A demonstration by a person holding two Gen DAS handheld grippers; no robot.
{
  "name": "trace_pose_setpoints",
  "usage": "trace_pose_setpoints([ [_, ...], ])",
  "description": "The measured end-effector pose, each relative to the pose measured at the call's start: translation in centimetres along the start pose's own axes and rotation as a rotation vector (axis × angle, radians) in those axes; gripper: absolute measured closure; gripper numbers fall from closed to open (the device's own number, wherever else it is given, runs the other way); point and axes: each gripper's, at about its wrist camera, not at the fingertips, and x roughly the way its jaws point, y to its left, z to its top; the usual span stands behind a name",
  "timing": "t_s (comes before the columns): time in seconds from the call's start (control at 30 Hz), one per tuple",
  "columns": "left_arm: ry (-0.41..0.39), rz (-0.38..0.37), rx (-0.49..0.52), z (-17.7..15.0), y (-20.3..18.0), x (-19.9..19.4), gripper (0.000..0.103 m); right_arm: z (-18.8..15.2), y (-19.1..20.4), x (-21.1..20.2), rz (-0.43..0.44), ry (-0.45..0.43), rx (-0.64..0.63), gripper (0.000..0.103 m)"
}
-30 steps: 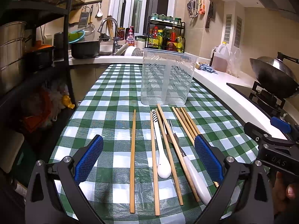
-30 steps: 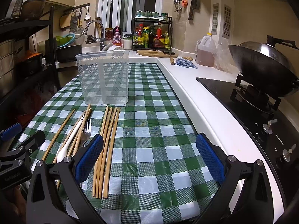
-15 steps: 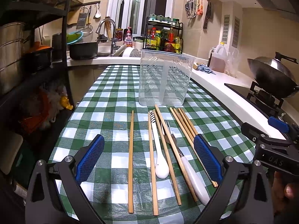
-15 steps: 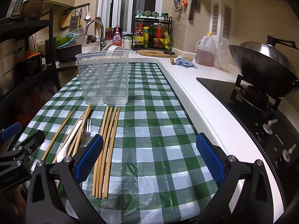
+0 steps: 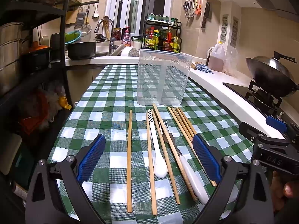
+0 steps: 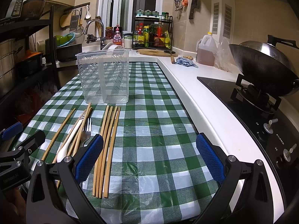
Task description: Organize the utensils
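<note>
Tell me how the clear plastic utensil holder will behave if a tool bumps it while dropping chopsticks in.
The utensil holder looks thin-walled and holds nothing, so it is probably light and would slide easily on the glossy checked tablecloth. It stands tall over a fairly narrow base, so a knock near the rim may tip it. Its slotted walls likely flex a little.

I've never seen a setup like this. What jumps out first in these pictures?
First, the green-and-white checked tablecloth, strewn with wooden chopsticks, a white spoon and a white-handled fork. Just beyond them stands an empty clear plastic holder with two compartments. Framing each view are blue-padded grippers, left gripper and right gripper, both wide open, holding nothing.
</note>
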Motion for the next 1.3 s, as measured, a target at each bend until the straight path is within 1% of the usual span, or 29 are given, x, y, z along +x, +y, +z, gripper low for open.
trace_pose_setpoints([
  [0.07, 0.007, -0.003, -0.001, 0.0, 0.1, 0.1, 0.016, 0.0, -0.1, 0.1, -0.009, -0.001, 0.004, 0.006],
  [0.1, 0.013, -0.004, -0.002, -0.1, 0.1, 0.1, 0.02, -0.1, -0.2, 0.2, 0.003, 0.004, 0.009, 0.006],
  [0.13, 0.027, -0.005, -0.008, -0.2, 0.3, 0.3, 0.025, -0.2, -0.1, 0.4, 0.016, 0.011, 0.012, 0.008],
  [0.17, 0.036, -0.005, -0.013, -0.3, 0.5, 0.4, 0.028, -0.3, -0.1, 0.5, 0.019, 0.017, 0.012, 0.014],
  [0.23, 0.062, -0.004, -0.031, -0.5, 1.2, 0.7, 0.039, -0.5, 0.0, 0.8, 0.033, 0.037, 0.015, 0.02],
  [0.27, 0.073, -0.002, -0.039, -0.5, 1.6, 0.8, 0.042, -0.6, 0.0, 1.1, 0.056, 0.055, 0.022, 0.027],
  [0.3, 0.085, 0.004, -0.045, -0.6, 1.9, 1.0, 0.046, -0.7, 0.1, 1.3, 0.08, 0.077, 0.029, 0.03],
  [0.37, 0.111, 0.031, -0.047, -1.0, 2.5, 1.2, 0.054, -1.2, 0.3, 2.1, 0.131, 0.134, 0.034, 0.048],
  [0.4, 0.122, 0.041, -0.048, -1.2, 2.8, 1.3, 0.06, -1.4, 0.5, 2.5, 0.154, 0.159, 0.029, 0.052],
  [0.47, 0.156, 0.048, -0.058, -1.6, 3.3, 1.6, 0.067, -1.9, 1.1, 3.1, 0.198, 0.202, 0.02, 0.064],
  [0.5, 0.174, 0.05, -0.061, -1.8, 3.5, 1.8, 0.072, -2.2, 1.5, 3.3, 0.212, 0.217, 0.015, 0.066],
  [0.6, 0.209, 0.047, -0.065, -2.3, 3.8, 2.0, 0.08, -3.0, 2.4, 3.9, 0.259, 0.269, 0.005, 0.07],
  [0.67, 0.232, 0.048, -0.063, -2.7, 3.9, 2.2, 0.081, -3.5, 3.0, 4.1, 0.267, 0.296, -0.008, 0.074],
  [0.73, 0.253, 0.05, -0.065, -3.1, 3.9, 2.5, 0.088, -3.9, 3.3, 4.4, 0.263, 0.32, -0.012, 0.077],
  [0.8, 0.274, 0.05, -0.065, -3.4, 4.0, 2.7, 0.088, -4.2, 3.4, 4.6, 0.253, 0.337, -0.019, 0.08],
  [0.93, 0.267, 0.053, -0.052, -3.5, 3.9, 2.6, 0.088, -4.2, 3.7, 4.6, 0.242, 0.335, -0.038, 0.083],
  [1.0, 0.264, 0.04, -0.066, -3.7, 4.0, 2.4, 0.088, -4.2, 3.5, 4.7, 0.246, 0.341, -0.033, 0.086],
  [1.03, 0.267, 0.033, -0.063, -3.8, 3.8, 2.4, 0.088, -4.2, 3.4, 4.7, 0.246, 0.343, -0.032, 0.09],
  [1.07, 0.269, 0.029, -0.059, -3.8, 3.6, 2.5, 0.088, -4.2, 3.4, 4.7, 0.246, 0.346, -0.032, 0.096],
  [1.17, 0.277, 0.022, -0.039, -4.1, 3.0, 2.6, 0.088, -4.1, 3.1, 4.7, 0.234, 0.345, -0.023, 0.097],
  [1.3, 0.273, 0.038, -0.001, -4.3, 2.4, 2.5, 0.088, -3.8, 2.3, 4.8, 0.199, 0.343, -0.008, 0.097],
])
